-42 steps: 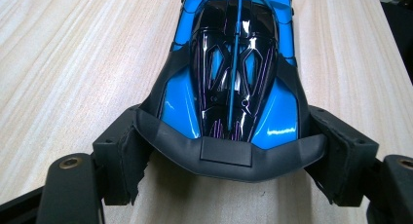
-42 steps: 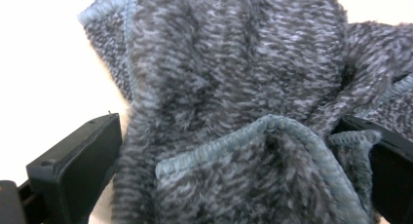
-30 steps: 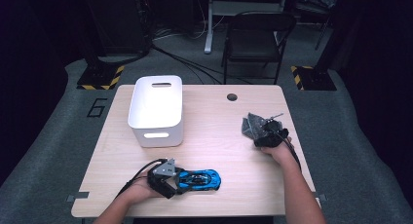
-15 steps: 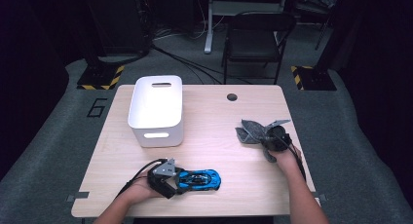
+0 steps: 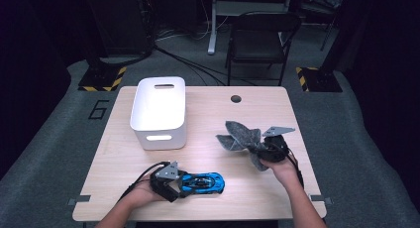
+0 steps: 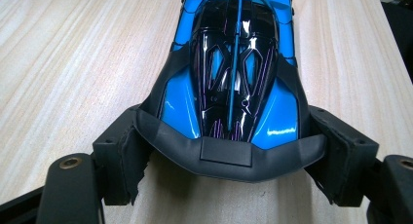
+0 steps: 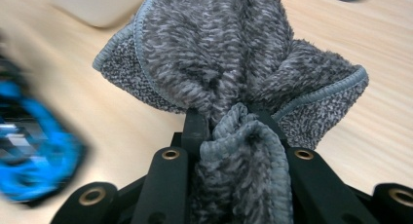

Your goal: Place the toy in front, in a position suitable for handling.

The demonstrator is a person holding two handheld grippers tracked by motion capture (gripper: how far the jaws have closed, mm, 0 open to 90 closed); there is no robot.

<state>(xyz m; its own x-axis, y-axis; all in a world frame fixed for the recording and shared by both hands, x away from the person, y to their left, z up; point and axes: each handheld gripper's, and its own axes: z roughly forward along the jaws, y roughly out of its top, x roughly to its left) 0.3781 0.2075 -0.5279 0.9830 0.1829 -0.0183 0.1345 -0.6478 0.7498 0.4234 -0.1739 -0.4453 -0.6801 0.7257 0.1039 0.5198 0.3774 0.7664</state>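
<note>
Looking down from the high view, the left gripper (image 5: 174, 184) clamps the blue toy car (image 5: 202, 182) on the table (image 5: 208, 114), nearer the person than the white bin (image 5: 159, 111). Right of the bin, the right gripper (image 5: 265, 151) lifts a grey cloth (image 5: 241, 138).

Left gripper view: pads (image 6: 124, 160) press the car's rear (image 6: 234, 83).

Right gripper view: jaws pinched on bunched cloth (image 7: 229, 53).

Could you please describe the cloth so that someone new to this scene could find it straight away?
On the wooden table, look right of the white bin. The right gripper holds the cloth bunched between its jaws. It is grey and fluffy, unlike the glossy blue toy car.
</note>
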